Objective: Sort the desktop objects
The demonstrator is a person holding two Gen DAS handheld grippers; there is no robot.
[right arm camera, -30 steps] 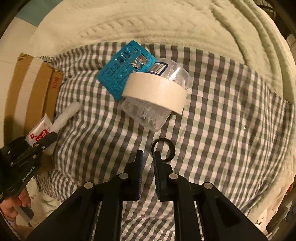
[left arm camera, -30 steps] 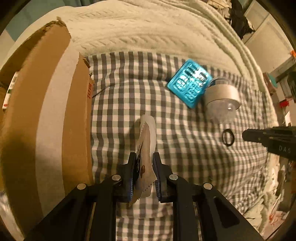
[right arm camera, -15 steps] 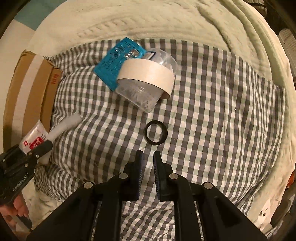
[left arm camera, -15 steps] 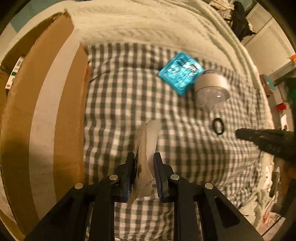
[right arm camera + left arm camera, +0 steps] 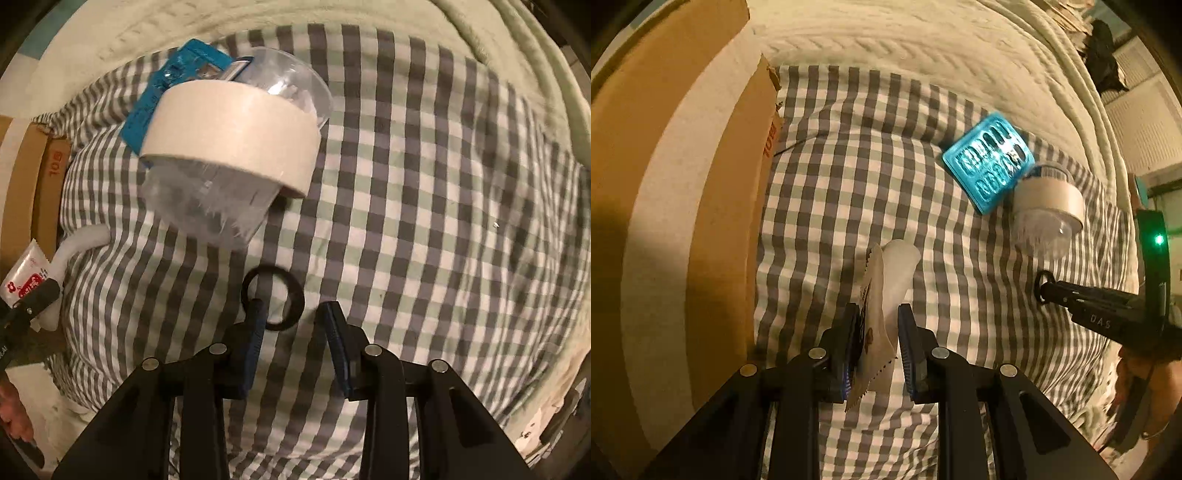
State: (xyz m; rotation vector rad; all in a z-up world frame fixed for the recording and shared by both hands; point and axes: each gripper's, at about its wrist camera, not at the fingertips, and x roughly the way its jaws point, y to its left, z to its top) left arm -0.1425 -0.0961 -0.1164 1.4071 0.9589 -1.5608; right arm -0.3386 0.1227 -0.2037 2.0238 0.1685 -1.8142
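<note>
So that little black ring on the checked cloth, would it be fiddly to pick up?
Probably a bit. The black ring is thin and lies flat on the soft checked cloth, so it may sink or slide rather than lift. The right tool stands open with one finger already at its rim. It looks light, and could perhaps roll if dropped on edge.

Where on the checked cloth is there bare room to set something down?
Bare cloth lies between the brown cardboard box and the blue plastic tray, and on the far right side of the grey checked cloth. It is crowded where the tray, the clear plastic container ringed by beige tape, and the black ring cluster.
</note>
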